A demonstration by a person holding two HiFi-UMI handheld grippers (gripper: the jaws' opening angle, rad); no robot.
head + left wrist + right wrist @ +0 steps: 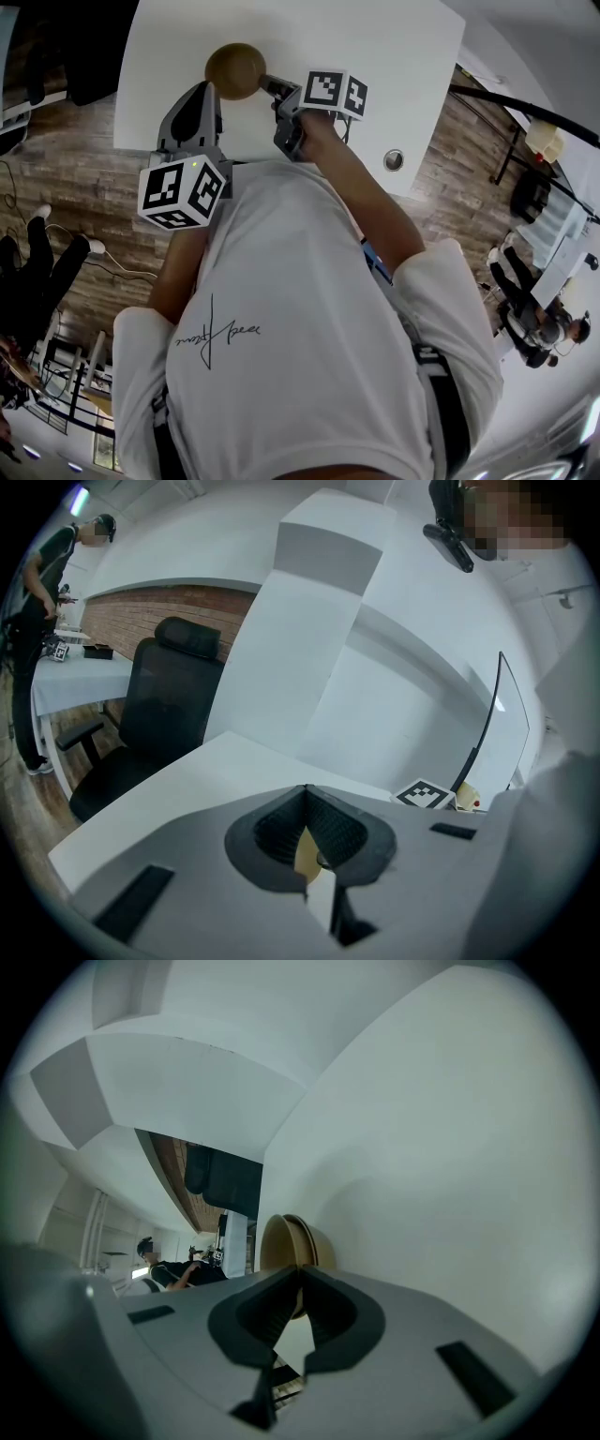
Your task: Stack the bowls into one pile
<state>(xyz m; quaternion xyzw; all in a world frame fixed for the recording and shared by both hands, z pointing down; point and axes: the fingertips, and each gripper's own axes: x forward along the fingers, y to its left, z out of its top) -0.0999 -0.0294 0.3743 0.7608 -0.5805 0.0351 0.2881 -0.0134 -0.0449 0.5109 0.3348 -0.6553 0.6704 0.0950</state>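
A pile of brown bowls (234, 70) stands on the white table (394, 56) near its front edge. In the right gripper view the bowls (292, 1241) show edge-on just past the jaw tips. My right gripper (266, 85) (300, 1269) is shut on the rim at the pile's right side, with tan showing between its jaws. My left gripper (211, 91) (306, 791) lies against the pile's left side. Its jaw tips meet, and only a tan sliver (305, 852) shows through the gap behind them. I cannot tell whether it holds anything.
A round cable hole (394, 159) sits in the table at the right. A black office chair (164, 714) stands beyond the table's left edge, and a square marker tag (427, 794) lies on the table. People stand off to both sides on the wooden floor (84, 197).
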